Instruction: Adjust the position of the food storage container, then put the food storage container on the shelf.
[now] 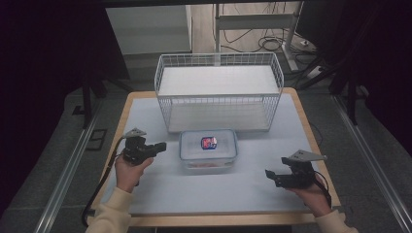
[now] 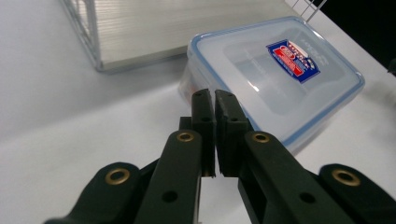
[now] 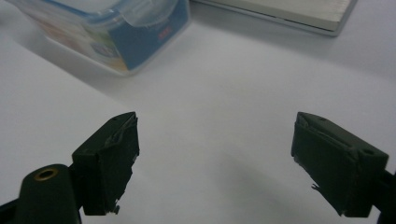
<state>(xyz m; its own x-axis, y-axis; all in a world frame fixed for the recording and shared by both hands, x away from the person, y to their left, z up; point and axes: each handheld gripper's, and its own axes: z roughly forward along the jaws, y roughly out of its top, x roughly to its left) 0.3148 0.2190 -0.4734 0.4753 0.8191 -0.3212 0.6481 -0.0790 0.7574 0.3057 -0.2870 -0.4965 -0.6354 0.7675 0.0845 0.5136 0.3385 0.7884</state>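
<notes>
We see a counter [image 1: 145, 194] with a pale wooden edge, covered by a smooth, matt white sheet. Around it the room is dim: grey floor, metal rails along both sides, and cables [image 1: 252, 41] tangled near a desk frame behind. At the back of the counter stands a white wire basket [image 1: 218, 87], rectangular, with a flat white board in its bottom. Just in front of it sits a clear plastic container [image 1: 209, 149] with rounded corners, a blue-rimmed lid and a red-and-blue label on top.

Our left gripper [image 1: 162, 145] hovers just left of the container, its black jaws pressed together and holding nothing. Our right gripper [image 1: 270, 175] lies near the counter's right front, well apart from the container, jaws spread wide over bare sheet.
</notes>
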